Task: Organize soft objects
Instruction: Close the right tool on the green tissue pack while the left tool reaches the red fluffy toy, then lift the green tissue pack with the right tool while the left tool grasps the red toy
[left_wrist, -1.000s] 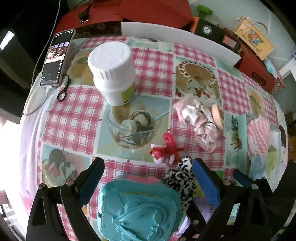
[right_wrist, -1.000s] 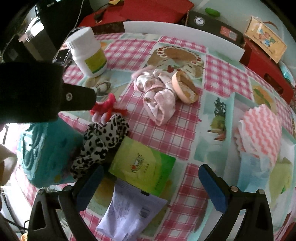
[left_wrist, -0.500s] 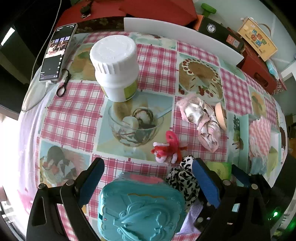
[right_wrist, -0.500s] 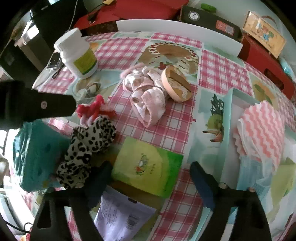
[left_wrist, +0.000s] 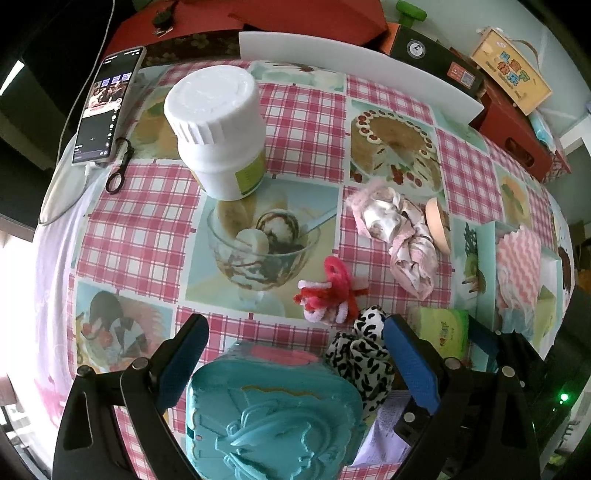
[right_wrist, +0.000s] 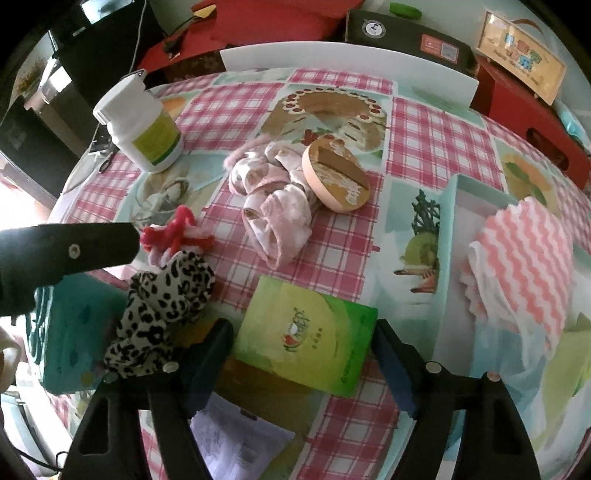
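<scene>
Soft objects lie scattered across your checked tablecloth (left_wrist: 303, 122). Your left gripper (left_wrist: 295, 363) hangs with its jaws spread wide on either side of a teal plastic box (left_wrist: 273, 417), not touching it as far as you can see. Just right of that box sits the leopard-print scrunchie (left_wrist: 356, 356), bunched against your left gripper's right finger. Slightly farther off, a red and white fuzzy tie (left_wrist: 328, 295) rests near the scrunchie, and farther right again you have the pink patterned cloth (left_wrist: 399, 236), crumpled and touching a round peach-coloured disc (left_wrist: 436, 225).

Your right gripper (right_wrist: 301, 363) also has its jaws apart, straddling a green packet (right_wrist: 310, 332) that lies flat; whether the pads touch it you cannot tell. To your right in that view, a pink wavy-striped cloth (right_wrist: 524, 254) is draped in a pale tray (right_wrist: 447, 236). A white bottle (left_wrist: 218, 129) stands upright at the far left, with a phone (left_wrist: 107, 107) beyond it near the table's edge. A printed paper slip (right_wrist: 236, 439) lies under the near end of your right gripper.
</scene>
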